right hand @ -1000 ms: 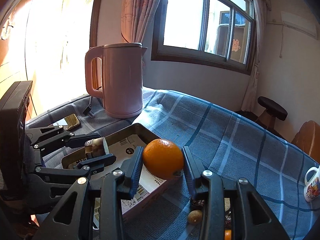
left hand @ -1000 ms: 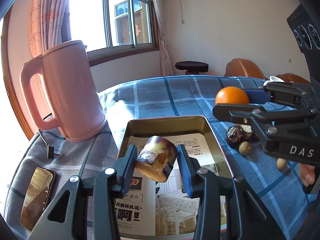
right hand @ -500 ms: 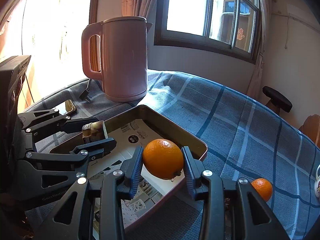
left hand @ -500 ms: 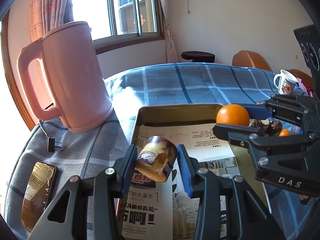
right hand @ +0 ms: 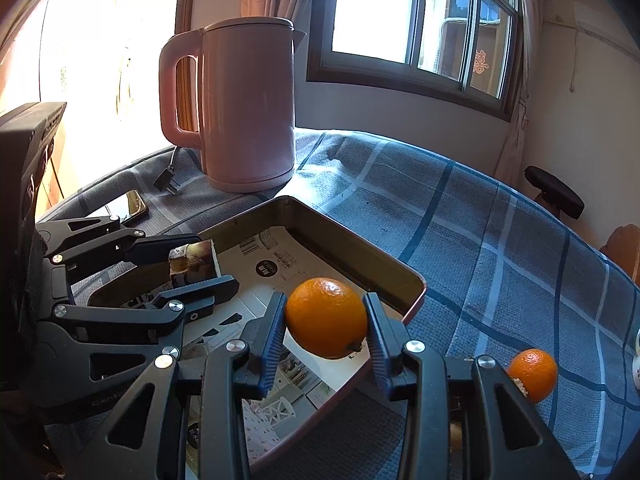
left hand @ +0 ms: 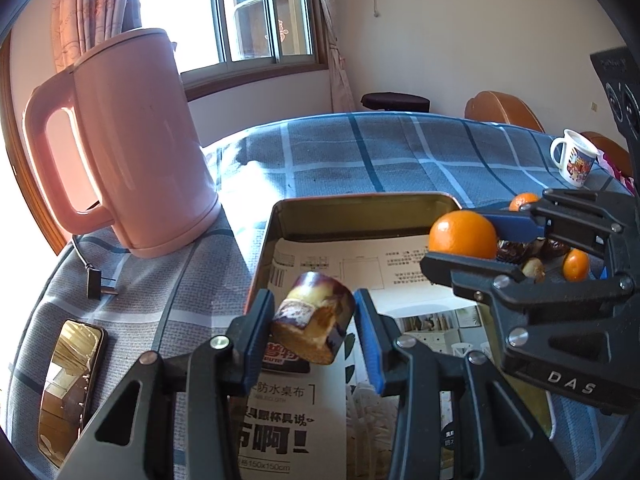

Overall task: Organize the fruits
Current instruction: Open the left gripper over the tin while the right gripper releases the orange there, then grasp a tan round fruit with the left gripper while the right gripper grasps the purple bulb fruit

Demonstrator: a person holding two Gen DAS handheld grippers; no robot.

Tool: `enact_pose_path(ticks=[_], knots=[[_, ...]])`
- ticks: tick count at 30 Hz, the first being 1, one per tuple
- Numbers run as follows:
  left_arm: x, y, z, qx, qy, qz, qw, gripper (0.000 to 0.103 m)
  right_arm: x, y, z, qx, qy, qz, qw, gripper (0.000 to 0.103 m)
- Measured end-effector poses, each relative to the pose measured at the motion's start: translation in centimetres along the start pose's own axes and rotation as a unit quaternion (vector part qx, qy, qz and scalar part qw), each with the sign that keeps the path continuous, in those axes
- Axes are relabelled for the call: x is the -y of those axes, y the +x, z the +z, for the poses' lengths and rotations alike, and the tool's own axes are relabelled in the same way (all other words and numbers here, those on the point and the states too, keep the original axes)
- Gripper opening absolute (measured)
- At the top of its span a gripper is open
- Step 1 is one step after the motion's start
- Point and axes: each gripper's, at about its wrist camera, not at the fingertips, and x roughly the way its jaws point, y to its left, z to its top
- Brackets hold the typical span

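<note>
My left gripper (left hand: 314, 326) is shut on a short piece of purple sugarcane (left hand: 314, 330) and holds it above the near left part of the metal tray (left hand: 360, 204). My right gripper (right hand: 326, 320) is shut on a large orange (right hand: 326, 318) and holds it above the tray's right edge (right hand: 414, 292). The orange (left hand: 462, 234) and right gripper (left hand: 476, 236) show at the right of the left wrist view. The sugarcane (right hand: 194, 262) and left gripper (right hand: 188, 264) show at the left of the right wrist view. The tray is lined with printed paper.
A pink kettle (left hand: 124, 144) stands left of the tray, with its plug (left hand: 98, 280) and a phone (left hand: 68, 384) nearer. Small oranges (left hand: 576, 264), dark fruits (left hand: 514, 250) and a mug (left hand: 572, 156) lie right of the tray on the blue checked cloth (right hand: 500, 240).
Both grippers have moved forward and lower over the tray, still holding the sugarcane and the orange. The kettle looks nearer.
</note>
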Motion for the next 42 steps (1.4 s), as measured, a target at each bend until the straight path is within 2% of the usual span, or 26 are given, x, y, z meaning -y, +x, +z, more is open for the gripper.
enact_pose_path(ticks=[14, 17, 19, 20, 22, 24, 27, 31, 38, 42], knots=[[0.2, 0.0, 0.1, 0.005, 0.008, 0.023, 0.9997, 0.044, -0.1, 0.9, -0.5, -0.007, 0.01, -0.01, 1.0, 0.042], [0.0, -0.6, 0.0, 0.013, -0.002, 0.019, 0.9997, 0.046, 0.0, 0.2, -0.5, -0.001, 0.008, -0.023, 1.0, 0.05], [0.0, -1.4, -0.2, 0.026, -0.013, 0.015, 0.9995, 0.054, 0.5, -0.6, -0.6, 0.002, 0.017, -0.029, 0.999, 0.062], [0.1, -2.0, -0.2, 0.035, -0.017, 0.012, 0.9992, 0.057, 0.8, -1.2, -0.7, 0.005, 0.023, -0.028, 0.999, 0.063], [0.6, -3.4, -0.3, 0.056, -0.022, 0.003, 0.9982, 0.07, 1.6, -2.8, -1.3, 0.015, 0.03, -0.026, 0.999, 0.066], [1.3, -4.7, -0.4, 0.077, -0.027, -0.011, 0.9966, 0.079, 2.4, -4.5, -2.1, 0.023, 0.035, -0.04, 0.998, 0.069], [3.3, -6.4, -0.2, 0.099, -0.02, -0.034, 0.9944, 0.08, 3.6, -7.3, -3.7, 0.038, 0.037, -0.062, 0.997, 0.069], [7.1, -7.7, -0.3, 0.115, 0.007, -0.069, 0.9909, 0.08, 5.8, -10.9, -6.4, 0.053, 0.045, -0.115, 0.991, 0.07], [14.1, -6.6, -0.4, 0.085, 0.047, -0.127, 0.9872, 0.08, 11.1, -14.1, -11.0, 0.034, 0.084, -0.223, 0.971, 0.07], [17.1, -5.1, -0.5, 0.054, 0.059, -0.153, 0.9849, 0.08, 13.8, -14.0, -12.4, 0.014, 0.117, -0.229, 0.966, 0.07]])
